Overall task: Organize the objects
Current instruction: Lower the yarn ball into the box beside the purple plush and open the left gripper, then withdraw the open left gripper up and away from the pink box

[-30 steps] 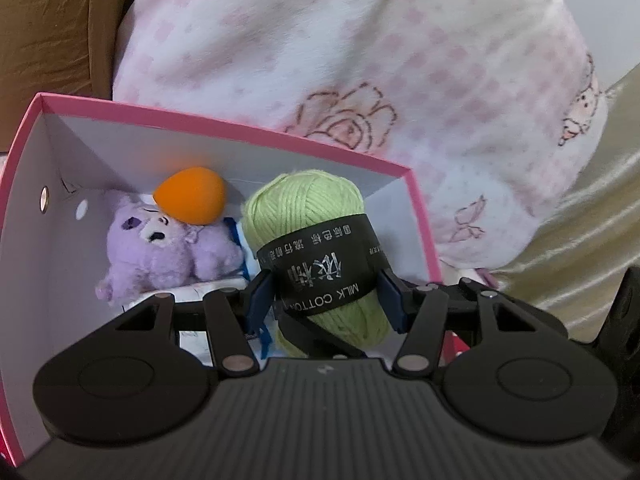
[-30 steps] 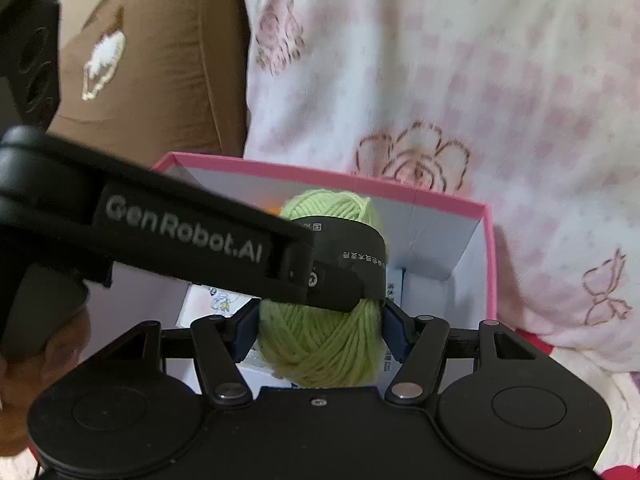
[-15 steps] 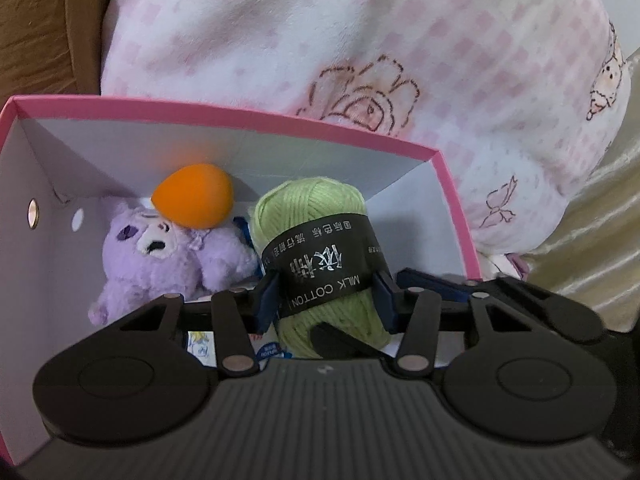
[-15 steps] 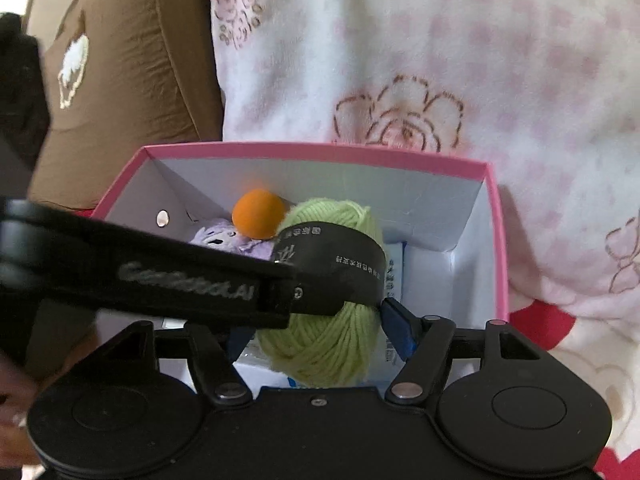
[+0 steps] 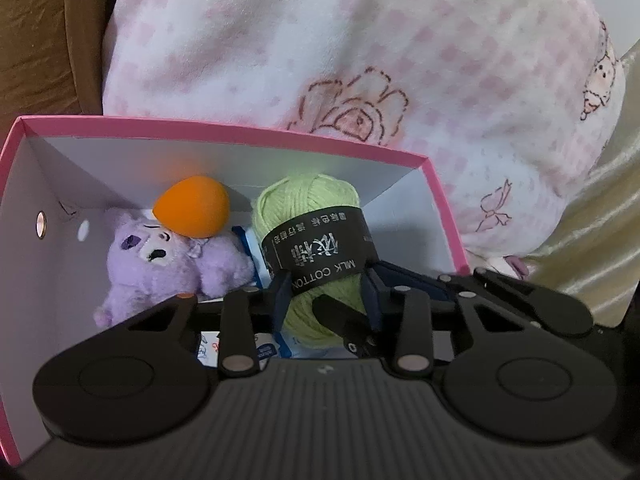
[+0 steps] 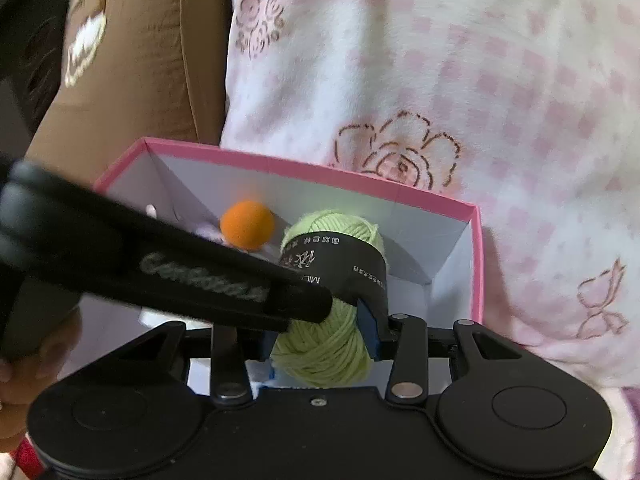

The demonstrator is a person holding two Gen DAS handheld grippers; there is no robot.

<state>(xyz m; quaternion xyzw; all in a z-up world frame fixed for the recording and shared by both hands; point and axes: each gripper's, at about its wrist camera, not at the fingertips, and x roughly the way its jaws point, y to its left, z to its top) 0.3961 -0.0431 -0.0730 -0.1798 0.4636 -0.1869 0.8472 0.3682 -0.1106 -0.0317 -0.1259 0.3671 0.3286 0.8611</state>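
Observation:
A light-green yarn ball [image 5: 308,208] with a black paper band stands in the right half of a pink box [image 5: 240,132] with white inner walls. My left gripper [image 5: 326,296] straddles its lower part; the jaws are closing and the blue pads press its sides. My right gripper [image 6: 320,336] is shut on the same yarn ball [image 6: 336,224] from the near side, squeezing it. One black finger [image 6: 200,280] of the left gripper crosses the right wrist view. A purple plush toy [image 5: 160,264] and an orange egg-shaped sponge [image 5: 192,210] lie in the box's left half.
A pink-and-white fleece blanket [image 5: 360,40] rises behind the box. A brown cushion [image 6: 140,60] lies at the far left, and cream fabric [image 5: 600,220] at the right. Small printed packets [image 5: 256,348] lie on the box floor. A hand [image 6: 24,360] shows at the left edge.
Both pairs of jaws have narrowed onto the yarn ball, which now bulges between the pads. The box sits a little lower in the left wrist view.

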